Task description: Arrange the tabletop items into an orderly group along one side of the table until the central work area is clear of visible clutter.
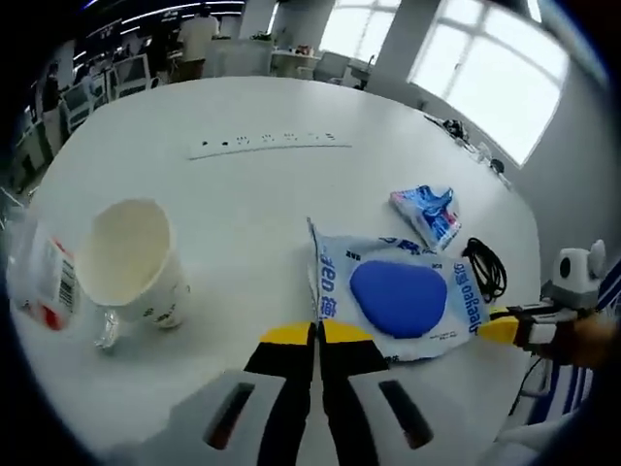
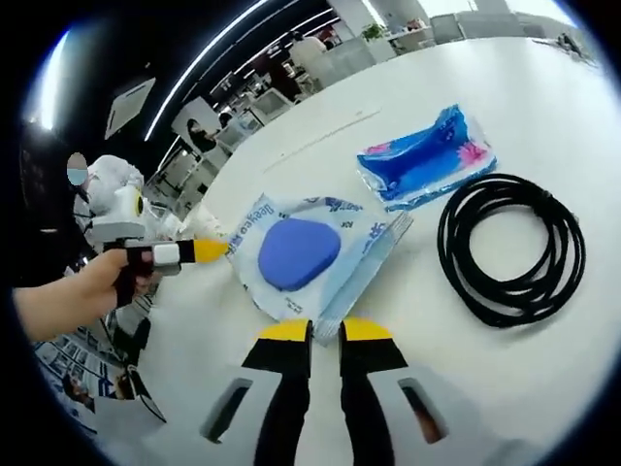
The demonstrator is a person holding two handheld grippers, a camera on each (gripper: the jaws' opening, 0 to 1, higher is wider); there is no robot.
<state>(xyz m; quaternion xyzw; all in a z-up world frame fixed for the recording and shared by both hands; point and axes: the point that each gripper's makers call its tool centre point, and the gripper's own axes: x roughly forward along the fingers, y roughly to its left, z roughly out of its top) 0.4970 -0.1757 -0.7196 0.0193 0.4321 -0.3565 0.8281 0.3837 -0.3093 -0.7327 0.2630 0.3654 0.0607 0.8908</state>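
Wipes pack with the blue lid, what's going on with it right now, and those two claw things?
Left gripper shut on wipes pack edge. Right gripper at its opposite edge, grip unclear. Paper cup, small blue packet, coiled black cable not yet grouped.

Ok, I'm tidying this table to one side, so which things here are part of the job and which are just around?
Part of the job:
- wipes pack
- tissue packet
- black cable coil
- paper cup
- barcoded packet

Just around:
- inset socket strip
- office furniture in the background
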